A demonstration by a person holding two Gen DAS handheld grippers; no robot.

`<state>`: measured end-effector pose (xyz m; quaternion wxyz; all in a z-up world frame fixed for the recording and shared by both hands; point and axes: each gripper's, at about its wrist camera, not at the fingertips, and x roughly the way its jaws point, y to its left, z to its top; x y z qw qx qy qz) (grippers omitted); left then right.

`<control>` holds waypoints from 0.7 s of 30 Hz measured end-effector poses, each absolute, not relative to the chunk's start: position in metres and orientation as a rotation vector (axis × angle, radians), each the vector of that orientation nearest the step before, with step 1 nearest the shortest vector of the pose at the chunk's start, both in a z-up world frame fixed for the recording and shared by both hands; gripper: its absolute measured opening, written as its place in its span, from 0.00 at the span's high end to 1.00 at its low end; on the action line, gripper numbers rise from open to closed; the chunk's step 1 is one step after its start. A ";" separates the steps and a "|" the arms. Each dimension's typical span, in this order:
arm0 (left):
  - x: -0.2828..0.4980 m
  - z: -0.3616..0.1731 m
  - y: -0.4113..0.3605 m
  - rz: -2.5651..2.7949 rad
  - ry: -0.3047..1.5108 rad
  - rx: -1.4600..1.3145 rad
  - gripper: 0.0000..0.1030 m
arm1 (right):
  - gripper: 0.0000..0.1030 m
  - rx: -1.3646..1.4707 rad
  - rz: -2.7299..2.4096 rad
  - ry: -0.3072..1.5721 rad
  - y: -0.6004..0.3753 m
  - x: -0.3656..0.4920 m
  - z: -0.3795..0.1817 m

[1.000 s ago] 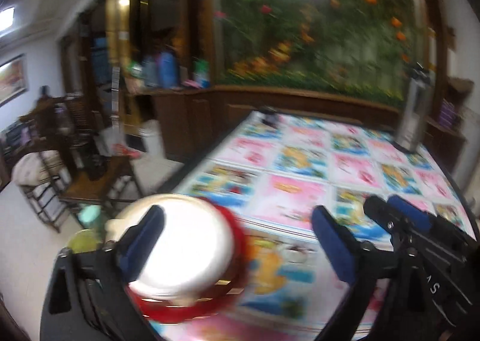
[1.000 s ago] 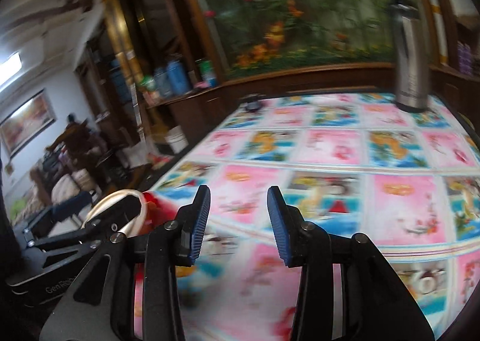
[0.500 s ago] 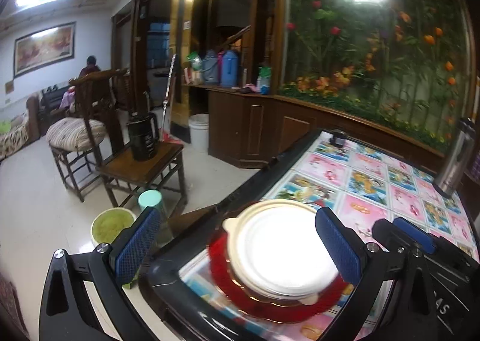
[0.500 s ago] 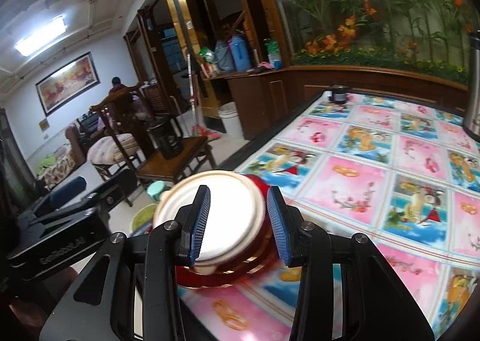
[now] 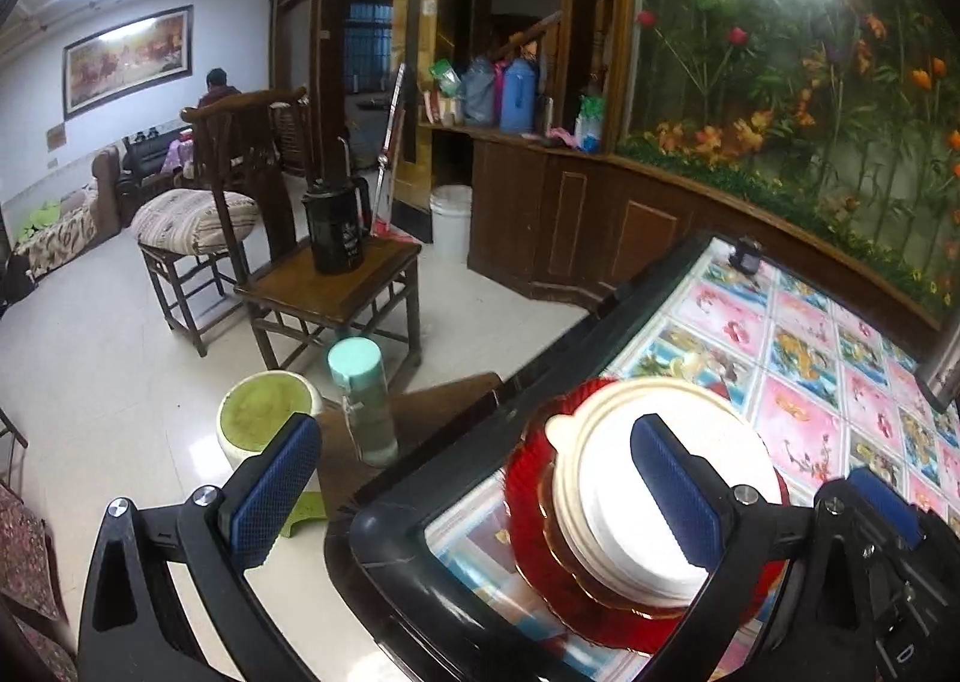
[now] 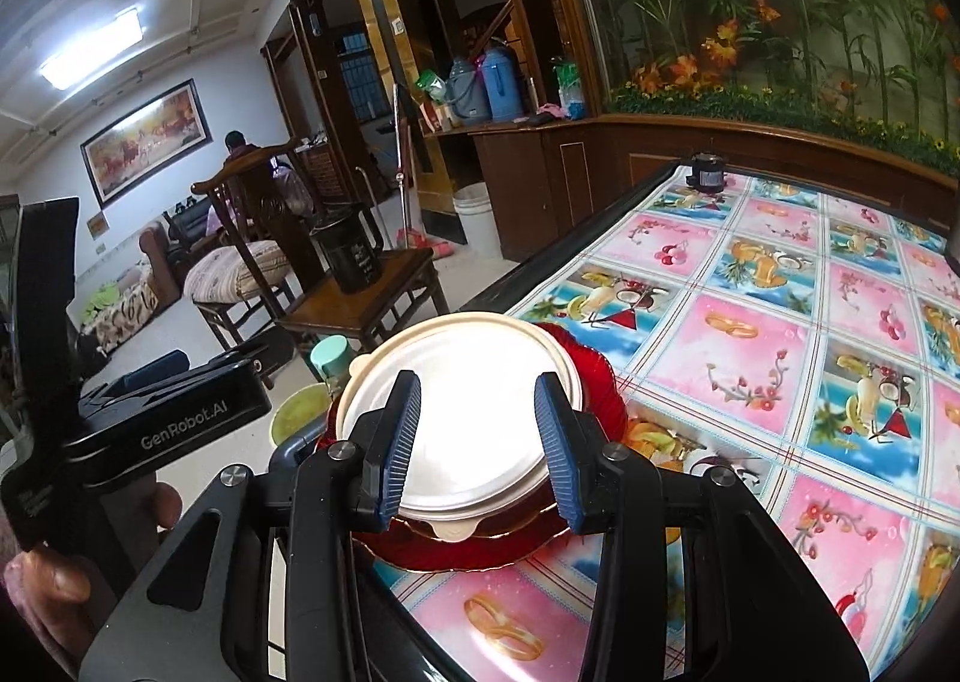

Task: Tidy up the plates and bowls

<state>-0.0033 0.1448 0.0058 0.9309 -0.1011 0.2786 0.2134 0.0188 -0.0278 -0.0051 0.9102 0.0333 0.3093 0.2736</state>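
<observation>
A cream plate (image 5: 600,502) lies on an amber plate (image 5: 558,532) and a red plate (image 5: 528,502), stacked at the near left corner of the table (image 5: 396,538). My left gripper (image 5: 468,442) is open wide; its right finger hangs over the cream plate and its left finger over the floor. In the right wrist view the cream plate (image 6: 474,442) shows behind my right gripper (image 6: 477,388), which hovers above it partly open, with nothing between its pads. The red plate (image 6: 591,376) peeks out at the right. A hand holds the left gripper's body (image 6: 174,418).
The fruit-patterned tablecloth (image 6: 750,322) stretches away to the right, with a small dark jar (image 6: 708,175) at its far edge. Beside the corner stand a green bottle (image 5: 363,400), a green basin (image 5: 264,418) and a chair bearing a black kettle (image 5: 333,238).
Both views swung left toward the table corner. The plate stack shifted from the left gripper's left finger to its right finger, and the right gripper came over the stack.
</observation>
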 end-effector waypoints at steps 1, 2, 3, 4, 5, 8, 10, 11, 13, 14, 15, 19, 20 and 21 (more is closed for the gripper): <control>-0.006 0.008 0.145 0.446 0.554 -0.205 0.00 | 0.61 0.064 0.564 0.638 -0.027 0.019 -0.006; -0.009 0.011 0.145 0.462 0.536 -0.200 0.00 | 0.61 0.062 0.565 0.639 -0.026 0.018 -0.006; -0.011 0.013 0.146 0.478 0.523 -0.197 0.00 | 0.61 0.061 0.568 0.640 -0.025 0.018 -0.006; -0.012 0.014 0.147 0.494 0.517 -0.194 0.00 | 0.61 0.059 0.569 0.642 -0.024 0.018 -0.006; -0.011 0.015 0.148 0.510 0.521 -0.190 0.00 | 0.61 0.056 0.570 0.645 -0.022 0.018 -0.006; -0.005 0.013 0.148 0.534 0.556 -0.172 0.00 | 0.61 0.049 0.574 0.651 -0.019 0.019 -0.007; -0.003 0.011 0.148 0.527 0.567 -0.167 0.00 | 0.61 0.046 0.576 0.652 -0.017 0.018 -0.007; -0.003 0.009 0.148 0.525 0.572 -0.167 0.00 | 0.61 0.043 0.577 0.653 -0.016 0.018 -0.008; -0.004 0.009 0.147 0.519 0.573 -0.163 0.00 | 0.61 0.038 0.576 0.652 -0.015 0.018 -0.008; -0.004 0.009 0.146 0.518 0.573 -0.160 0.00 | 0.61 0.038 0.577 0.653 -0.015 0.019 -0.009; -0.004 0.009 0.146 0.517 0.571 -0.158 0.00 | 0.61 0.037 0.577 0.654 -0.015 0.019 -0.009; -0.007 0.011 0.144 0.504 0.560 -0.159 0.00 | 0.61 0.041 0.572 0.658 -0.014 0.020 -0.010; -0.008 0.011 0.144 0.497 0.558 -0.158 0.00 | 0.61 0.043 0.570 0.661 -0.014 0.021 -0.011; -0.007 0.011 0.144 0.493 0.560 -0.158 0.00 | 0.61 0.044 0.567 0.663 -0.014 0.021 -0.012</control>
